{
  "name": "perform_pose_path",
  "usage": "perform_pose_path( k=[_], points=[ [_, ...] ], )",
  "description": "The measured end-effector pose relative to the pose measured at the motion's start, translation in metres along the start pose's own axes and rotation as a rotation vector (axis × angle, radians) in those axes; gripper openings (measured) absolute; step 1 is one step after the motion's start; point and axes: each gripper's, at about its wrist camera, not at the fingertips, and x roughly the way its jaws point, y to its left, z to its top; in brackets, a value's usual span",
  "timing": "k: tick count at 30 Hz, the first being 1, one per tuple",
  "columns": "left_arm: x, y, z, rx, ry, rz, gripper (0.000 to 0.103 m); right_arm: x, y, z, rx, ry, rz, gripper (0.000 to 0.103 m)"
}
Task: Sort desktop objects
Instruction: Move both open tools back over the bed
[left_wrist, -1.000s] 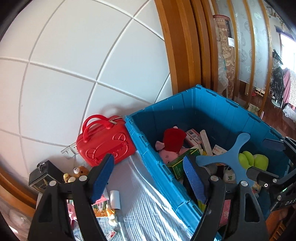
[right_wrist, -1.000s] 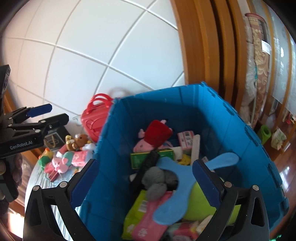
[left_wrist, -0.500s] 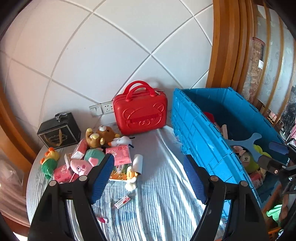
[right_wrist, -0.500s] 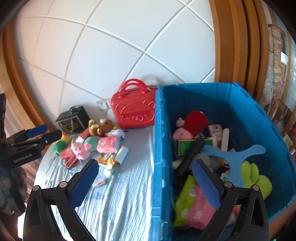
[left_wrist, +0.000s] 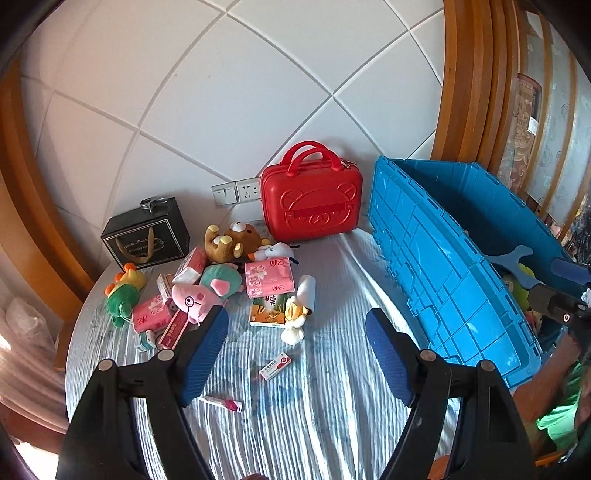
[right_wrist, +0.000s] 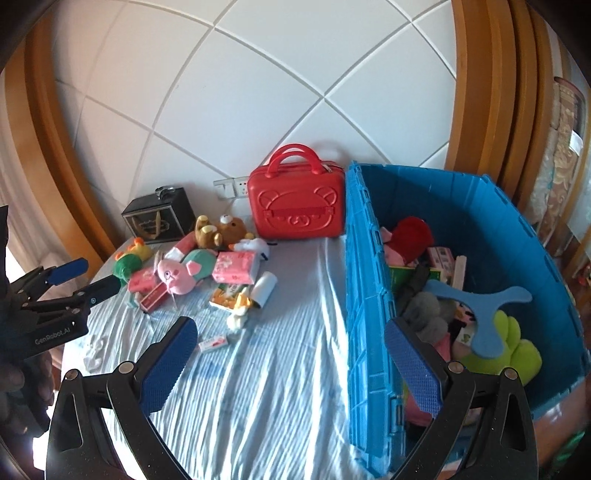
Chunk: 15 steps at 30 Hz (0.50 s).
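Both grippers, left (left_wrist: 295, 332) & right (right_wrist: 291, 354), spread wide, nothing between. On the tablecloth (left_wrist: 332, 369): 1 red case (left_wrist: 312, 205), 1 black box (left_wrist: 147, 234), approx 5 plush toys (left_wrist: 207, 291). 1 blue crate (right_wrist: 480, 206) at right, part-filled.

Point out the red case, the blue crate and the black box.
red case (left_wrist: 311, 206), left wrist view, embossed front face.
blue crate (right_wrist: 369, 295), right wrist view, near side wall.
black box (left_wrist: 147, 240), left wrist view, front face.

White tiled wall (left_wrist: 236, 92), wooden frame (left_wrist: 458, 81), wall socket (left_wrist: 236, 192).
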Motion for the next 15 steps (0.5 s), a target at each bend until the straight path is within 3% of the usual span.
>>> perform_pose_path(
  k=[9, 15],
  points=[
    [-0.006, 0.003, -0.005, -0.047, 0.002, 0.067, 0.076, -0.004, 0.004, -0.004, -0.005, 0.001, 0.001, 0.103],
    [-0.015, -0.005, -0.007, -0.011, -0.033, 0.05, 0.08, -0.004, 0.004, -0.004, -0.009, 0.01, 0.004, 0.103]
  ],
)
